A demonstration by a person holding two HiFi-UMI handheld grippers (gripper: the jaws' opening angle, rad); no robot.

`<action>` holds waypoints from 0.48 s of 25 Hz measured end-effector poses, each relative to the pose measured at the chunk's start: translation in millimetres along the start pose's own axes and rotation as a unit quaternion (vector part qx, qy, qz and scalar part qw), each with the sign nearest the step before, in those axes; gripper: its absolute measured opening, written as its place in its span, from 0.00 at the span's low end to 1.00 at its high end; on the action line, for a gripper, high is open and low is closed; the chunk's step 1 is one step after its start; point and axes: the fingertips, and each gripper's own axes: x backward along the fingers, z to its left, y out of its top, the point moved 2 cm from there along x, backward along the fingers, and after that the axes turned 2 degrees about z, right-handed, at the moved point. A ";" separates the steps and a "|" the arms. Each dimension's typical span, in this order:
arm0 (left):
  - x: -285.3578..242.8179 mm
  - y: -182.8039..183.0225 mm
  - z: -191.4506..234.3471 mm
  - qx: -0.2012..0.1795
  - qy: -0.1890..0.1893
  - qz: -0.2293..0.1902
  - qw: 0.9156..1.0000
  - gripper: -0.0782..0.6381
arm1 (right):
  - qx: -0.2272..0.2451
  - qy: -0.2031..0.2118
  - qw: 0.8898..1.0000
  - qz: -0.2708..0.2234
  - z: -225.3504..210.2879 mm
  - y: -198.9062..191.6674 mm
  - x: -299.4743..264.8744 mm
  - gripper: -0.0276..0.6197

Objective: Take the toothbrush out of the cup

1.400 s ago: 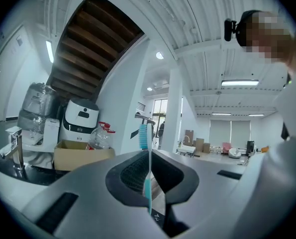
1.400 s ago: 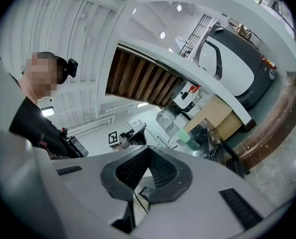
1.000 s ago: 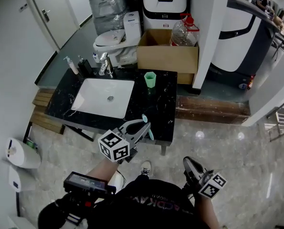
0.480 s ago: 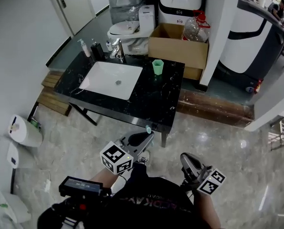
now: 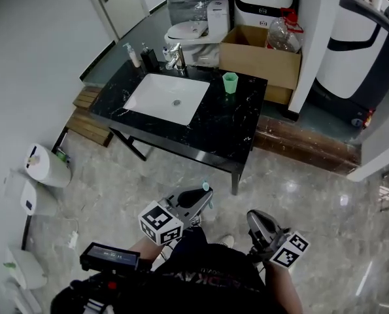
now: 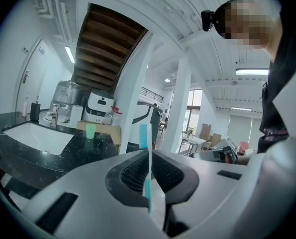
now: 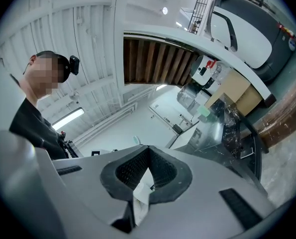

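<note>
A teal toothbrush (image 6: 146,144) stands upright between the jaws of my left gripper (image 6: 148,159), which is shut on its handle, bristles above the jaws. In the head view the left gripper (image 5: 201,196) hangs over the floor in front of the counter, with the brush head (image 5: 206,186) showing at its tip. The green cup (image 5: 230,82) stands on the black marble counter (image 5: 227,133) near its far edge, well away from both grippers; it also shows small as the cup (image 6: 90,131). My right gripper (image 5: 256,220) is shut with nothing in it, low by the person's body.
A white sink (image 5: 168,98) is set in the counter, with a faucet (image 5: 176,56) and soap bottles (image 5: 132,54) behind. Beyond are a toilet (image 5: 193,30), a cardboard box (image 5: 259,57) and a white pillar (image 5: 315,38). A white bin (image 5: 42,167) stands at the left.
The person has stepped back from the counter, which now lies farther off. The left gripper, still shut on the toothbrush, has come off the counter's front edge and over the floor.
</note>
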 end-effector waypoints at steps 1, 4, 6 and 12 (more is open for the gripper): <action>1.8 0.2 -0.9 -0.005 0.000 0.001 1.000 0.14 | 0.000 0.002 1.000 0.000 0.6 -0.6 -1.6 0.06; 8.1 -1.0 -4.2 -0.016 -0.002 0.004 1.000 0.14 | 0.002 0.003 1.000 0.000 3.9 -1.9 -5.3 0.06; 13.2 -4.0 -3.1 -0.011 -0.003 0.006 1.000 0.14 | 0.004 0.004 1.000 0.000 7.0 -4.3 -8.5 0.06; 38.4 -9.2 8.7 0.013 -0.007 0.002 1.000 0.14 | 0.011 0.002 1.000 0.005 20.7 -17.7 -31.2 0.06</action>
